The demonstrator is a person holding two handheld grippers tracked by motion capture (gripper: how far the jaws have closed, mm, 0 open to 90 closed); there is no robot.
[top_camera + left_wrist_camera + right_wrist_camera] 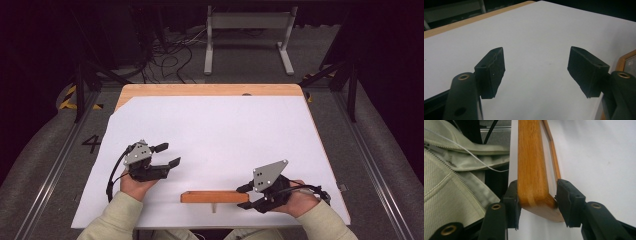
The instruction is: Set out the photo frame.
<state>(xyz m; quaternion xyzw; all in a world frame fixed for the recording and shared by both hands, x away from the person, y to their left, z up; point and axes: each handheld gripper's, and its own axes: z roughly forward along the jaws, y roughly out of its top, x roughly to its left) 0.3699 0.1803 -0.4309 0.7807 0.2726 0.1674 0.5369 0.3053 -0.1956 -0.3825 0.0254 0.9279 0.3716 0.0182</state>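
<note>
A long, flat wooden frame with an orange-brown varnish (207, 197) stands on its edge near the front edge of the white sheet (220, 130) that covers the light wooden table (210, 89), a little right of the middle of that edge. Its length runs parallel to the front edge, and a small pale peg shows beneath it in the high view.

The right gripper (247, 196) lies low at the frame's right end, held in the person's right hand (295, 200). In the right gripper view the frame's corner (536, 202) sits between the two black pads: the left pad lies against the wood, while the right pad appears to meet it at the rim, though a thin gap there cannot be ruled out. So whether the grip is firm or just loosened cannot be told.

The left gripper (167, 155) hovers over the sheet's front-left part, well apart from the frame, carried by the left hand (134, 184). Its jaws stand wide apart with nothing between them; in the left gripper view bare white sheet shows between the pads (491, 72).
</note>
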